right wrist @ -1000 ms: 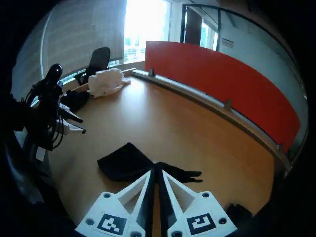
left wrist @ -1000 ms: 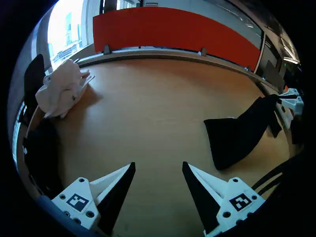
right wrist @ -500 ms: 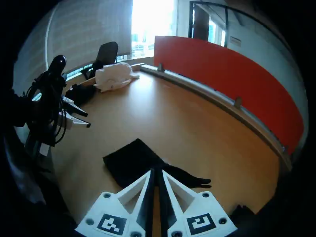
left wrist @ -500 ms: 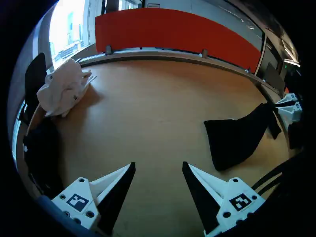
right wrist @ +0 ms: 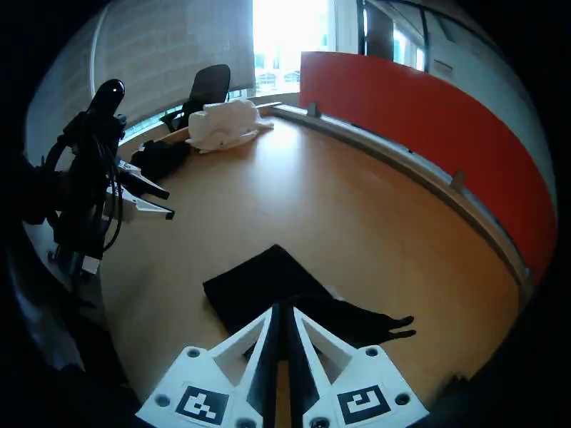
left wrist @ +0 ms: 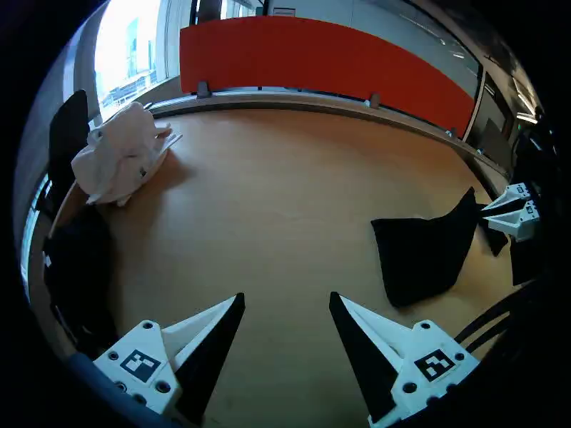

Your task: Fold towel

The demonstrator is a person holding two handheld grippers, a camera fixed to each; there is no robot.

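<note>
A black towel lies on the wooden table, its far corner lifted. My right gripper is shut on that corner, and the rest of the towel spreads out ahead of its fingers. In the left gripper view the right gripper sits at the right edge, pinching the raised corner. My left gripper hovers open over bare table, well to the left of the towel, with nothing between its fingers. In the right gripper view the left gripper stands at the left, held by a hand.
A white cloth pile lies at the table's far left corner, with a dark cloth beside it. A red partition runs along the table's far edge. A black office chair stands behind by the window.
The right gripper has moved lower and closer with the towel corner, so the raised part hangs less high. The left gripper has stayed open and shifted only slightly.
</note>
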